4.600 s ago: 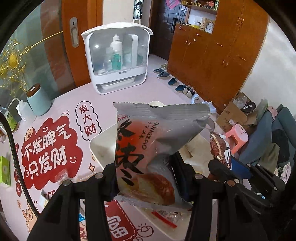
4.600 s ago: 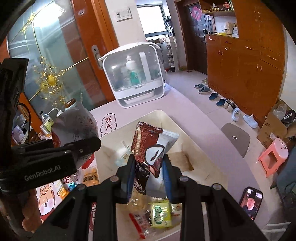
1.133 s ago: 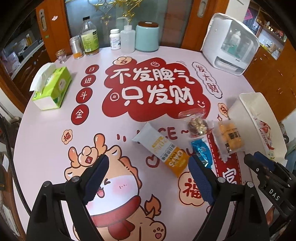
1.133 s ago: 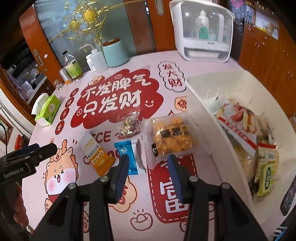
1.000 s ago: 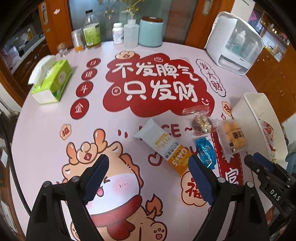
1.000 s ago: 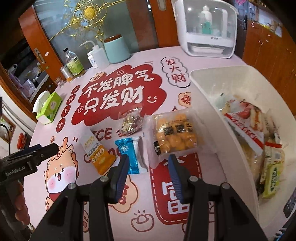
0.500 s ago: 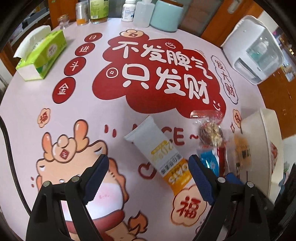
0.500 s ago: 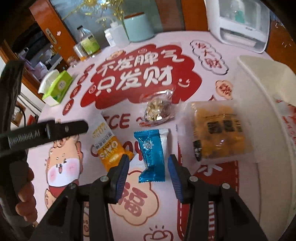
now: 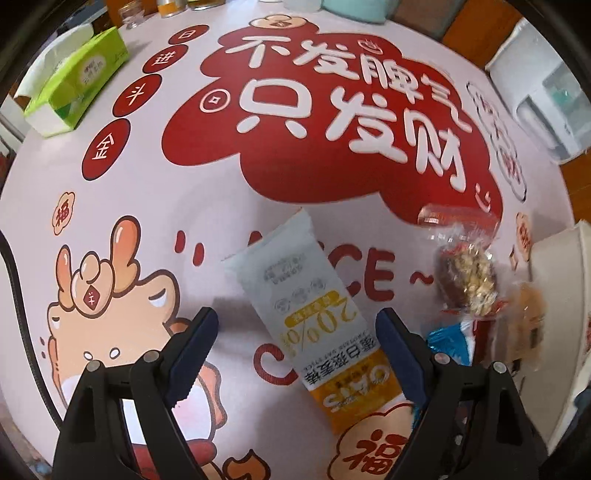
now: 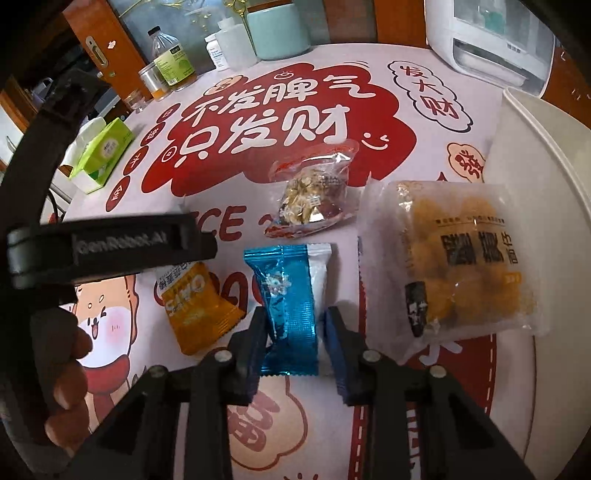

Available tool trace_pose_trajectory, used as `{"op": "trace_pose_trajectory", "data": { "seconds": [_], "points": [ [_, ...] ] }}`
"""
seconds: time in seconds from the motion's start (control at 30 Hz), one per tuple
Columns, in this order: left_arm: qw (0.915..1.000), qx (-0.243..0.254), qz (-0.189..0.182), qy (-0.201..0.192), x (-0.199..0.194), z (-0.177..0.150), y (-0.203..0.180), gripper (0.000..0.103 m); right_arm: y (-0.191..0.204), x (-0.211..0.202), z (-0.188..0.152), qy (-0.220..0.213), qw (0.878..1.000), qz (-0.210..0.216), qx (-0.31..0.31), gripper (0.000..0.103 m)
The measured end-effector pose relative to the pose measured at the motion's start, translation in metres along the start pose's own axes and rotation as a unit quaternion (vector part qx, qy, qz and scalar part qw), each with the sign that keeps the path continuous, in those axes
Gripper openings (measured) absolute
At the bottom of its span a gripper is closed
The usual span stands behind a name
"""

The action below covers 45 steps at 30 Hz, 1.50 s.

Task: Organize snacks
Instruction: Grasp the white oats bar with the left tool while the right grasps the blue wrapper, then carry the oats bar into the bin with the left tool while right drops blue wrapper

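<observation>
Our right claw (image 10: 293,325) points steeply down at the bench (image 10: 369,122), its jaws drawn in against the two long edges of the blue foil packet (image 10: 290,306), which lies flat between them and is pinched there; the packet has a white strip along its right side; just to its left lies the orange end of the oat bar (image 10: 197,299), partly hidden under the black body of our left claw, which crosses the left of this view with a hand (image 10: 68,384) wrapped around its grip; beyond the blue packet sits the clear bag of nuts (image 10: 314,195), and to the right a clear pack of yellow puffs (image 10: 461,258) lies just beside the wall of the white bin (image 10: 546,206).

Our left claw (image 9: 297,343) stands wide apart over the oat bar (image 9: 314,314), one finger on either side of it and neither touching; the bar lies flat and slanted, white end away from us, orange end near; the bag of nuts (image 9: 467,280) and a corner of the blue foil packet (image 9: 448,339) show to its right.

Farther out, a green tissue box (image 10: 105,151) sits at the left edge of the bench; bottles (image 10: 173,62) and a pale teal canister (image 10: 279,31) line the far side; a white cabinet (image 10: 495,40) stands at the far right.
</observation>
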<state>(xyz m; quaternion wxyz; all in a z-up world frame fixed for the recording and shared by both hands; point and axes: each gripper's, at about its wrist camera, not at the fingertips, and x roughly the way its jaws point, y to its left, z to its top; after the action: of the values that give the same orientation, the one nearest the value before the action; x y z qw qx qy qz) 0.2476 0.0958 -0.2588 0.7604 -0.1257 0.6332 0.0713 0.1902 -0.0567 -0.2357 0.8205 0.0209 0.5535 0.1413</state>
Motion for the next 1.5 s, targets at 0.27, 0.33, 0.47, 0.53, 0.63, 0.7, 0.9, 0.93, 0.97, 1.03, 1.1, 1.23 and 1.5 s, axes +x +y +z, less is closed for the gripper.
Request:
{"op": "trace_pose_trajectory", "data": {
  "seconds": [0.27, 0.33, 0.47, 0.53, 0.63, 0.7, 0.9, 0.93, 0.97, 1.03, 1.1, 1.23, 1.5],
  "points": [
    [0.9983, 0.050, 0.027, -0.017, -0.006, -0.018, -0.008, 0.042, -0.002, -0.004, -0.007, 0.001, 1.000, -0.004, -0.005, 0.029],
    [0.9980, 0.058, 0.019, -0.018, -0.009, -0.023, -0.006, 0.040, -0.003, -0.006, -0.010, 0.003, 1.000, -0.002, -0.008, 0.028],
    [0.9978, 0.063, 0.014, -0.011, -0.014, -0.038, 0.003, 0.039, -0.003, -0.013, -0.017, 0.003, 1.000, 0.004, -0.014, 0.028],
    [0.9976, 0.067, 0.015, -0.010, -0.020, -0.047, 0.006, 0.038, -0.002, -0.020, -0.021, -0.002, 1.000, 0.007, -0.018, 0.028],
    [0.9958, 0.087, 0.022, -0.021, -0.036, -0.061, 0.005, 0.038, -0.003, -0.034, -0.027, -0.011, 1.000, 0.015, -0.021, 0.027],
    [0.9939, 0.103, 0.026, -0.031, -0.049, -0.070, -0.001, 0.038, -0.005, -0.047, -0.032, -0.019, 0.999, 0.024, -0.017, 0.027],
    [0.9855, 0.154, 0.016, -0.070, -0.098, -0.097, -0.036, 0.038, -0.013, -0.100, -0.045, -0.065, 0.997, 0.032, -0.024, 0.028],
    [0.9839, 0.162, 0.010, -0.076, -0.106, -0.098, -0.044, 0.038, -0.015, -0.111, -0.047, -0.075, 0.996, 0.031, -0.024, 0.028],
    [0.9823, 0.168, 0.004, -0.082, -0.113, -0.100, -0.052, 0.038, -0.018, -0.119, -0.047, -0.084, 0.996, 0.032, -0.021, 0.028],
    [0.9789, 0.180, -0.009, -0.096, -0.129, -0.100, -0.066, 0.038, -0.029, -0.141, -0.048, -0.109, 0.994, 0.027, -0.012, 0.028],
    [0.9746, 0.193, -0.023, -0.112, -0.144, -0.100, -0.085, 0.039, -0.041, -0.161, -0.049, -0.133, 0.991, 0.021, 0.002, 0.028],
    [0.9622, 0.223, -0.048, -0.149, -0.172, -0.101, -0.130, 0.039, -0.073, -0.199, -0.049, -0.181, 0.983, -0.008, 0.042, 0.028],
    [0.9398, 0.270, -0.094, -0.187, -0.204, -0.109, -0.216, 0.039, -0.142, -0.244, -0.056, -0.220, 0.966, -0.077, 0.115, 0.028]
  ]
}}
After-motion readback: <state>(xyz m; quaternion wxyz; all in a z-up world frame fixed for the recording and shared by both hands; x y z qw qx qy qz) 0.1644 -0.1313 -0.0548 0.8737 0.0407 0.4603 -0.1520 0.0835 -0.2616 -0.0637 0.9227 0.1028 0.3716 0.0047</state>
